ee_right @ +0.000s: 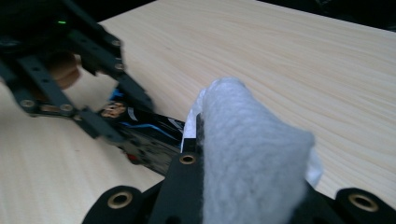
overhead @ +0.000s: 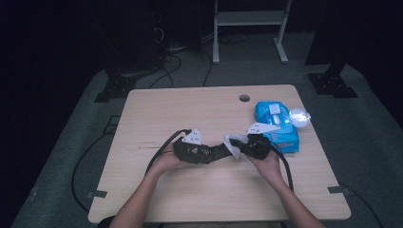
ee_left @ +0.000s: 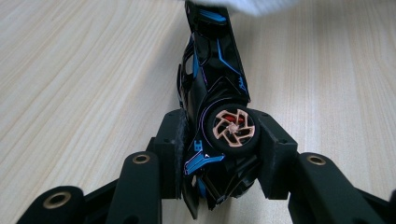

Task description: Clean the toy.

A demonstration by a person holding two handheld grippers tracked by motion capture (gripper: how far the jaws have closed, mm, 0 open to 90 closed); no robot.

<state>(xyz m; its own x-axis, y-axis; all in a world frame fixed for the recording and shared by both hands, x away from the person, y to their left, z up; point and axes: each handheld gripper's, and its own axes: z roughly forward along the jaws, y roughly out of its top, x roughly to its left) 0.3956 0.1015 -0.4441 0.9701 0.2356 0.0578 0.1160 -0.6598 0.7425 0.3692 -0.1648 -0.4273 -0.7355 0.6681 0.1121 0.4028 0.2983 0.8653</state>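
Wood-grain table [overhead: 157,114], fluffy wipe [ee_right: 247,154], glossy toy car [ee_left: 212,88]

left claw [ee_left: 219,154]: clamped on black-blue toy car [ee_left: 215,93] | white wipe [ee_left: 247,5] at its far end | wooden table [ee_left: 84,70]

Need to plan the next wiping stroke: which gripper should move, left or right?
Right. The right gripper holds the white wipe against the black toy car with blue trim, while the left gripper clamps that car steady.

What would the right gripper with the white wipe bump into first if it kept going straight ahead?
Most likely the black toy car. The right gripper, shut on the white wipe, points at the car's near end, and the wipe seems already against it; contact is unclear.
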